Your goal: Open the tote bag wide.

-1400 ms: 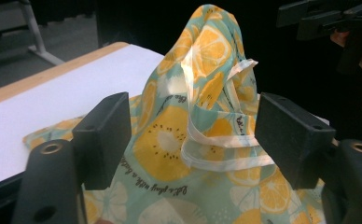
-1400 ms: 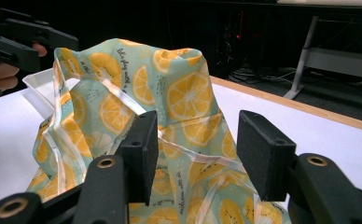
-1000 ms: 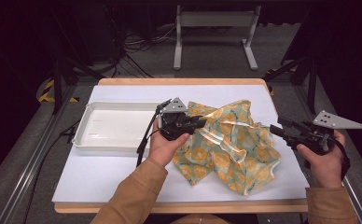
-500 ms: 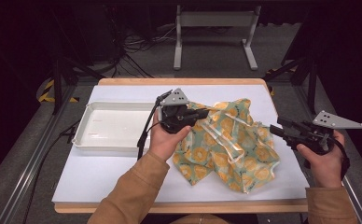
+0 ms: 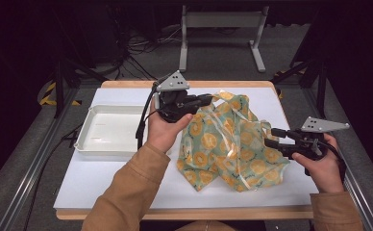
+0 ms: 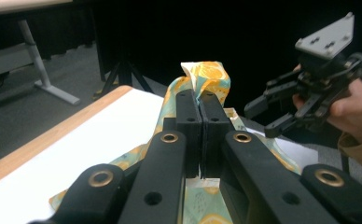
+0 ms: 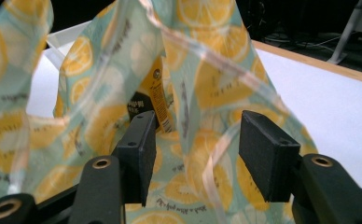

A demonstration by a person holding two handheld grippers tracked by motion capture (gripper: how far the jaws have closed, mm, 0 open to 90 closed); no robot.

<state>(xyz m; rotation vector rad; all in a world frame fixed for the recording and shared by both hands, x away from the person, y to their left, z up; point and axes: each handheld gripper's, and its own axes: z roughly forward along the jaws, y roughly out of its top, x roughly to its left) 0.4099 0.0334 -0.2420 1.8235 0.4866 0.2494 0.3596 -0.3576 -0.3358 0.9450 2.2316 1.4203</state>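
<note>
Here, left gripper (image 5: 205,100) lifts bag (image 5: 232,139) — right gripper (image 5: 270,137) level, apart

This looks like a lab or recording studio set up for tests, not a home. A white-topped work table with a pale wooden edge (image 5: 127,84) stands on grey carpet, flanked by bare metal rails (image 5: 28,173). Black cables (image 5: 141,48) lie tangled on the floor behind, beside a grey metal stand (image 5: 220,21), with black curtaining all around.
</note>
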